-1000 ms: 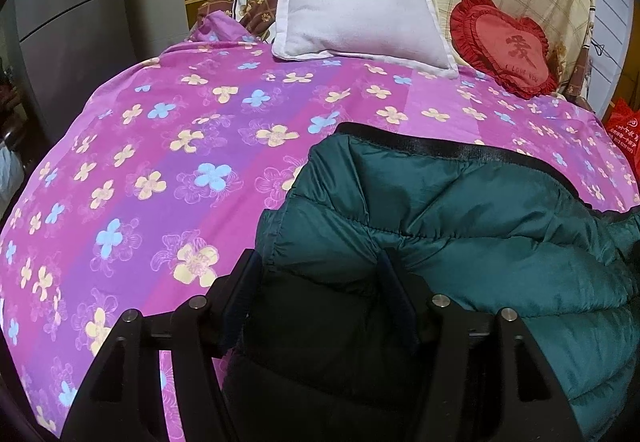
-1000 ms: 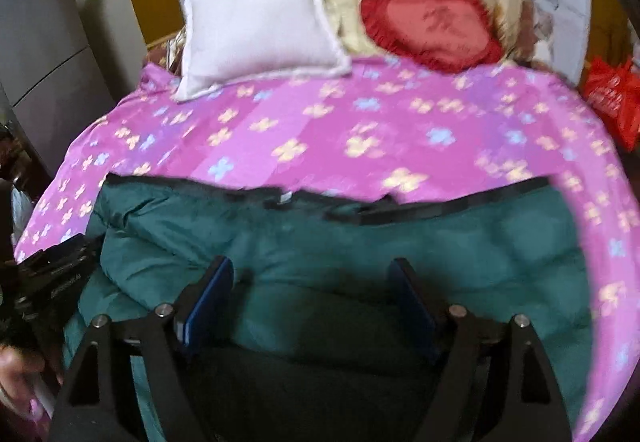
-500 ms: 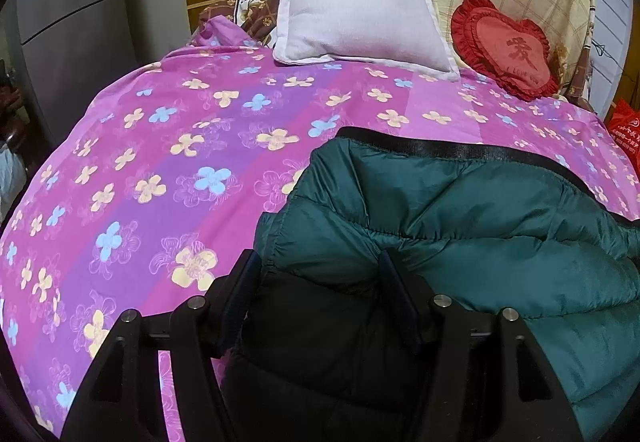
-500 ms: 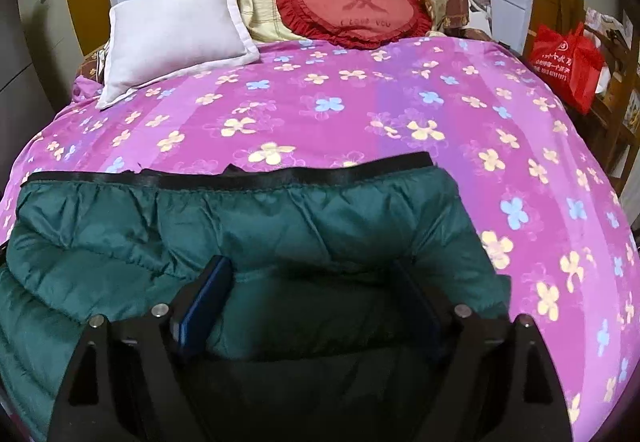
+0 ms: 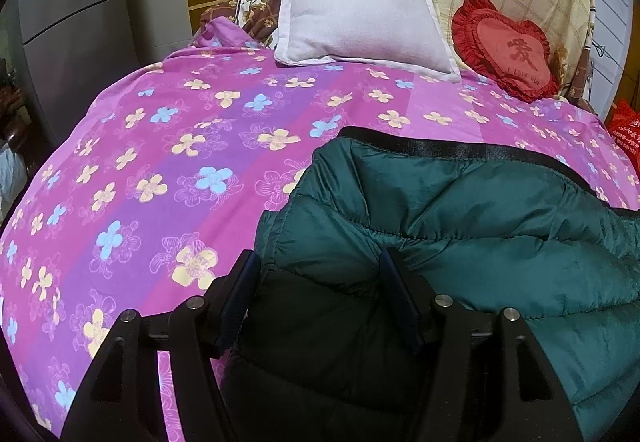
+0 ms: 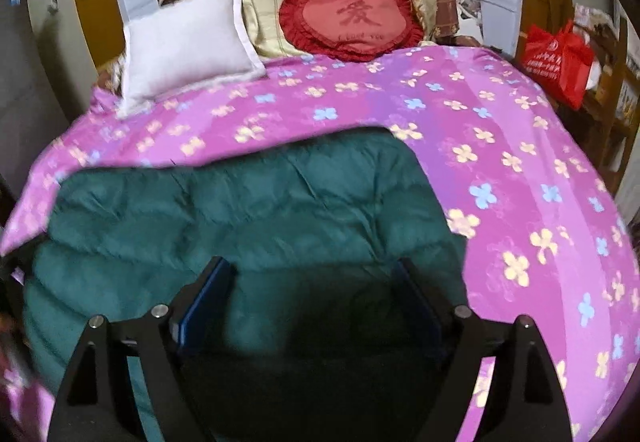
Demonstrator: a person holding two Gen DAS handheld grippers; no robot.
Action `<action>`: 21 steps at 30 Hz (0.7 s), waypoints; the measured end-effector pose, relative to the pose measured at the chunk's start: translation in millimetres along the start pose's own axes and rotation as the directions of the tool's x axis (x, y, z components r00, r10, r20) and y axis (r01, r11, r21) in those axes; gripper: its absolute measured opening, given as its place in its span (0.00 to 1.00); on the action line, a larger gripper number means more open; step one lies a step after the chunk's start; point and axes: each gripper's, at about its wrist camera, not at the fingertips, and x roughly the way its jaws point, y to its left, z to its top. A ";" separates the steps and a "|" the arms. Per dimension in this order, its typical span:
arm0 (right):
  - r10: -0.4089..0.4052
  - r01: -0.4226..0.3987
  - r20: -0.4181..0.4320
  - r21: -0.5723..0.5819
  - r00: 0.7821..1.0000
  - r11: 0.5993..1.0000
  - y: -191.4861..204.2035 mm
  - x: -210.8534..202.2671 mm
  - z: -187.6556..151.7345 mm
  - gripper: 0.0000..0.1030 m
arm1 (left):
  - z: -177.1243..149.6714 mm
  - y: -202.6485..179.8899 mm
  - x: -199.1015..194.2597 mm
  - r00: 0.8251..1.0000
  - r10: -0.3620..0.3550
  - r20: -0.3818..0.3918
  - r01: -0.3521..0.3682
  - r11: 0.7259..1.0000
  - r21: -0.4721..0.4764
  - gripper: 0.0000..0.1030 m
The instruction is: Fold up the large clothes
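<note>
Left wrist view, green jacket (image 5: pixel 460 217) lying crosswise, black hem (image 5: pixel 452 149) toward pillows

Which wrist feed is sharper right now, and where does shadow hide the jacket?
Left wrist view: sharp; green jacket goes near-black between the left gripper fingers. Right wrist view: motion-blurred, white pillow smeared; deep shadow between the right gripper fingers. Both bend at the edges.
</note>
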 end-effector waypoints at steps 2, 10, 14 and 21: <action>0.002 -0.002 -0.011 0.015 1.000 1.000 -0.5 8.6 -3.7 0.84 | -0.3 0.1 -0.1 1.000 -0.001 0.000 0.001 1.000 0.000 0.52; 0.014 -0.013 -0.011 0.027 1.000 1.000 -2.1 4.4 -3.8 0.86 | -1.0 0.4 -0.7 1.000 -0.002 0.004 0.002 1.000 -0.003 0.52; 0.054 -0.055 0.025 0.060 0.998 0.997 -9.8 -17.6 -8.5 0.86 | 3.0 5.1 -1.4 1.000 0.003 0.010 -0.003 1.000 -0.015 0.53; 0.073 -0.074 0.014 0.054 0.997 0.996 -14.6 -33.6 -17.8 0.91 | 0.1 20.5 -18.4 0.999 -0.038 -0.009 0.038 0.998 -0.055 0.56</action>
